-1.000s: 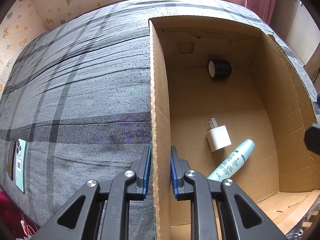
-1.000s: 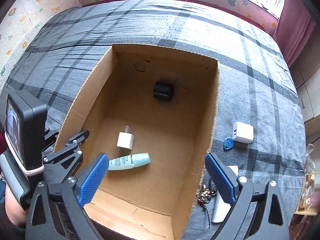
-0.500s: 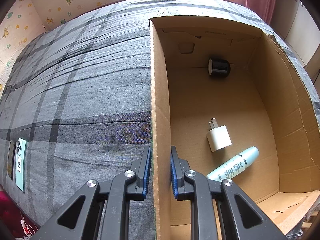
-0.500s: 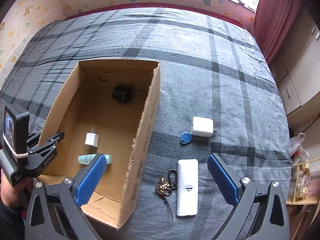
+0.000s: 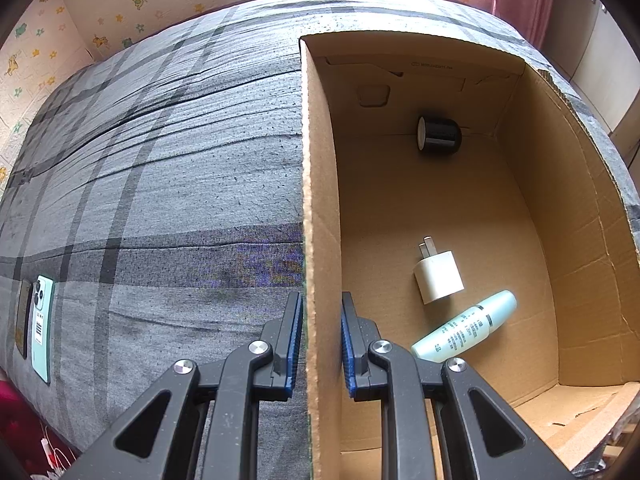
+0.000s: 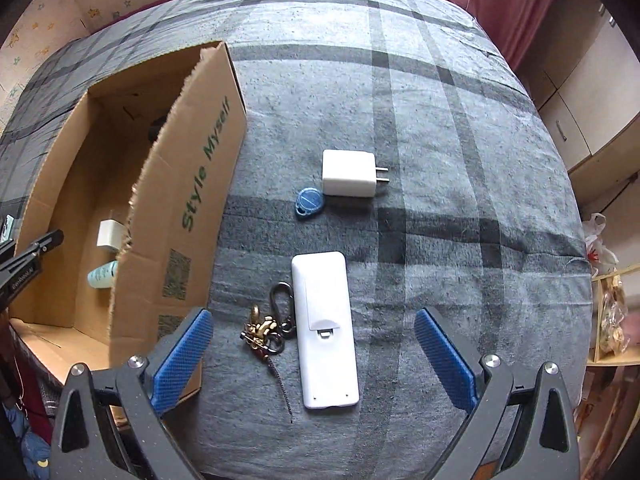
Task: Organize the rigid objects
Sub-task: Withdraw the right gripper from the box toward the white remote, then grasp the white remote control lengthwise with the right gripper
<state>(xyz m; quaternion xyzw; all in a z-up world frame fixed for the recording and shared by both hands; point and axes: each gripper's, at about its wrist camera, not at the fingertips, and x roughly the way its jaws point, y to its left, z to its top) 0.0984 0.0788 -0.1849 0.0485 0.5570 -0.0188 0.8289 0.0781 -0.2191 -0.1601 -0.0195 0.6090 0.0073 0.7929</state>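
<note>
My left gripper (image 5: 320,340) is shut on the left wall of the open cardboard box (image 5: 318,200), one blue pad on each side. Inside the box lie a black cylinder (image 5: 438,135), a small white charger (image 5: 439,278) and a pale green tube (image 5: 466,332). My right gripper (image 6: 314,354) hangs open above the grey plaid bedspread, right of the box (image 6: 192,200). Between its fingers lie a white remote (image 6: 324,328), face down, and a key bunch (image 6: 266,330). Farther off lie a white plug charger (image 6: 350,173) and a blue key fob (image 6: 309,201).
Two phones (image 5: 36,320) lie at the bed's left edge. A red curtain (image 6: 516,8) and cabinets (image 6: 592,92) stand past the bed on the right. A shelf with bags (image 6: 610,312) is at the right edge. The left gripper's arm (image 6: 28,260) shows beside the box.
The right gripper has swung from over the box to the right and lower, now above the remote and keys. The left gripper stays clamped on the box wall; the tube shifted slightly.
</note>
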